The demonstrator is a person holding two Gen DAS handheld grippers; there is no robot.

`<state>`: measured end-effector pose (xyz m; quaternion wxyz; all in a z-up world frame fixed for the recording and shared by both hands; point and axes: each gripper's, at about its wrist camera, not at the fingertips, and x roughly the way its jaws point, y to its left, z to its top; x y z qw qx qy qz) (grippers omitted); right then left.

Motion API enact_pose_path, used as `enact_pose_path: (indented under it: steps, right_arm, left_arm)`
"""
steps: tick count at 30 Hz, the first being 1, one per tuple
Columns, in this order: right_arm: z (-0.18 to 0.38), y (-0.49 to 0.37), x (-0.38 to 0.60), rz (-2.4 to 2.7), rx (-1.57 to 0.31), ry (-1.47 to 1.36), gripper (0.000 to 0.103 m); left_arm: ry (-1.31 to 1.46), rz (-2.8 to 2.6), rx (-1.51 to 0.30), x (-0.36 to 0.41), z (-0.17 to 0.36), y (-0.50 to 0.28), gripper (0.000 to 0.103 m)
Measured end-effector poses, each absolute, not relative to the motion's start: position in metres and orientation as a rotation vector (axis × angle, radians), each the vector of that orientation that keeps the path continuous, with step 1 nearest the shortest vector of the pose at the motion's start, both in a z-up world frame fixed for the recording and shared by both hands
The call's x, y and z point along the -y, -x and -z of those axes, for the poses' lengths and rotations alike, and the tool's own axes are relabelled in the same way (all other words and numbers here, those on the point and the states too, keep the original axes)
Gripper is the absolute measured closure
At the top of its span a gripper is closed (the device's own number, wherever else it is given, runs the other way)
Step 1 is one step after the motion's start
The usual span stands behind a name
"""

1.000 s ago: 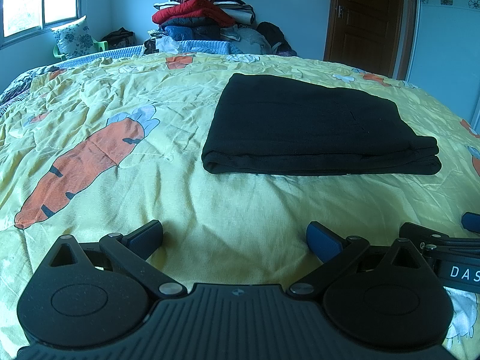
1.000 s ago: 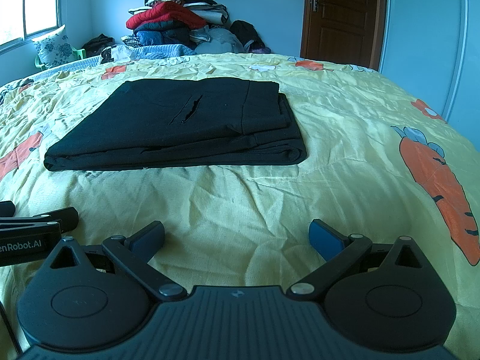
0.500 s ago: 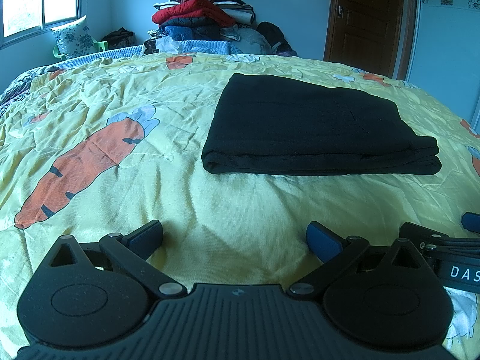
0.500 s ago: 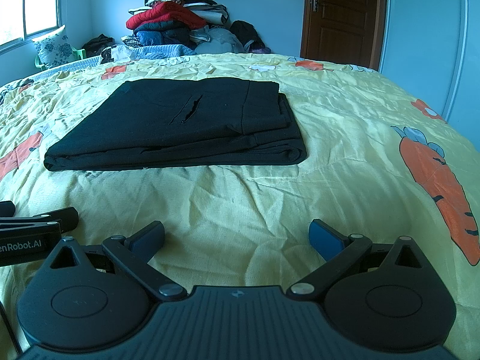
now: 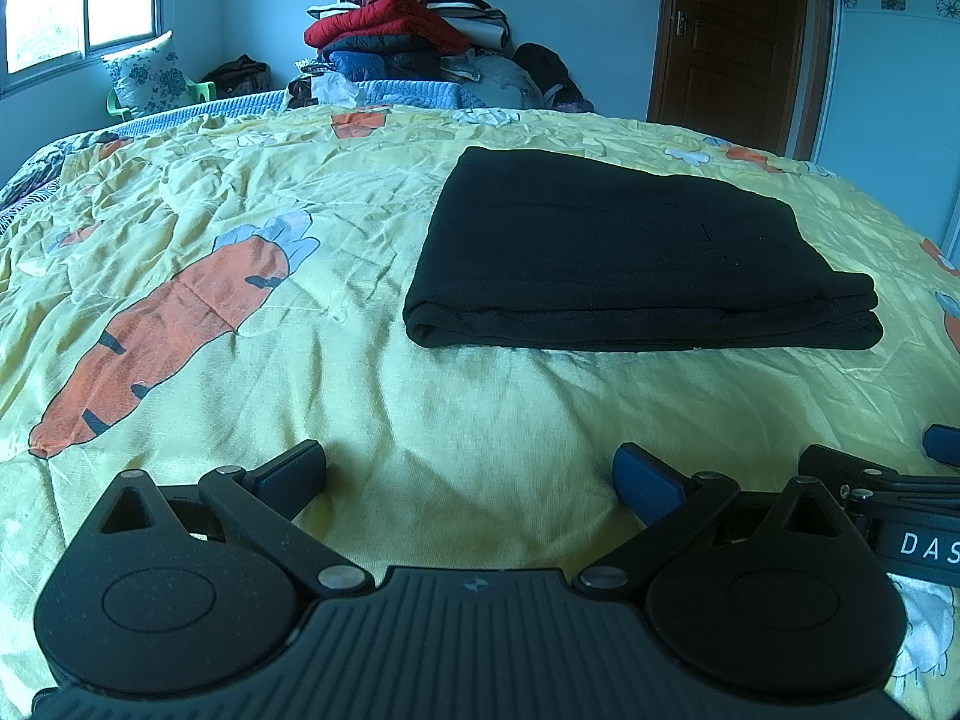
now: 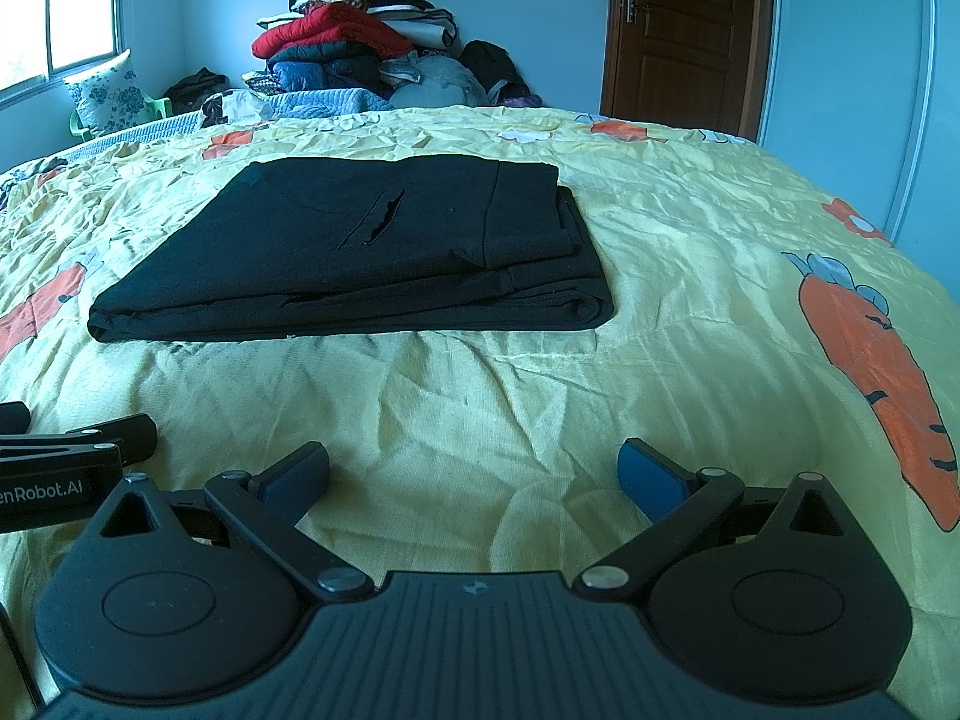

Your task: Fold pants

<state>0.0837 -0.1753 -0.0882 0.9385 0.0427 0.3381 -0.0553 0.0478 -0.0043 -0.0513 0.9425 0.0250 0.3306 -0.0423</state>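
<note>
Bedroom with blue walls, brown door [image 5: 741,42], window at left, heap of clothes and quilts [image 5: 414,42] past the far end of the bed. Bed is covered by a yellow bedsheet [image 5: 468,414] with carrot prints, wrinkled. Black pants [image 5: 618,258] lie flat near the middle of the bed, already folded into a compact layered rectangle; in the right wrist view the pants [image 6: 372,240] show a pocket slit on top and stacked edges at the near and right sides. Left claw [image 5: 469,468] sits low over bare sheet on the near side, well apart from the pants, released, fingers spread wide, nothing between them. Right claw [image 6: 474,471] same: released, empty, over bare sheet near the front edge of the pants but not touching. Each claw is visible at the edge of the other's view, so they sit side by side. Task looks essentially done, judging from the neat stack. Risks from here: any further reach could snag the top layer or the loose right-hand edge and pull the stack open; dragging a claw on the wrinkled sheet could tug the fabric underneath and skew the fold; pinching sheet along with pants would do the same.
</note>
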Motion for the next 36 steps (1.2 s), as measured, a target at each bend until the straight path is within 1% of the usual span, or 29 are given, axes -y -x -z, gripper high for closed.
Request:
enact_pose_path:
  steps: [11, 17, 20, 22, 24, 26, 30, 33, 36]
  right_arm:
    - [0.088, -0.084, 0.175, 0.113, -0.690, -0.088, 0.000]
    - [0.085, -0.086, 0.173, 0.068, -0.686, -0.069, 0.000]
    - [0.081, -0.078, 0.168, -0.008, -0.666, -0.050, 0.000]
    - [0.073, -0.070, 0.162, -0.081, -0.642, -0.034, 0.000]
    - [0.066, -0.064, 0.150, -0.168, -0.624, 0.001, 0.000]
    - [0.061, -0.059, 0.136, -0.258, -0.609, 0.059, 0.000]
    - [0.059, -0.054, 0.099, -0.443, -0.615, 0.170, 0.000]
    - [0.059, -0.049, 0.075, -0.602, -0.602, 0.241, 0.000]
    - [0.064, -0.046, 0.054, -0.738, -0.585, 0.332, 0.000]
  left_arm:
    - [-0.051, 0.083, -0.676, 0.004, 0.051, -0.048, 0.000]
    - [-0.051, 0.145, -0.718, -0.010, 0.048, -0.048, 0.000]
    - [-0.030, 0.131, -0.690, -0.023, 0.038, -0.038, 0.000]
    - [-0.067, 0.095, -0.654, -0.030, 0.029, -0.030, 0.000]
    - [-0.116, 0.059, -0.637, -0.036, 0.021, -0.024, 0.000]
    - [-0.135, 0.026, -0.661, -0.045, 0.017, -0.025, 0.000]
    - [-0.050, 0.018, -0.704, -0.073, 0.014, -0.022, 0.000]
    - [0.075, 0.008, -0.664, -0.103, 0.009, -0.015, 0.000]
    - [0.054, -0.067, -0.613, -0.116, 0.002, -0.012, 0.000]
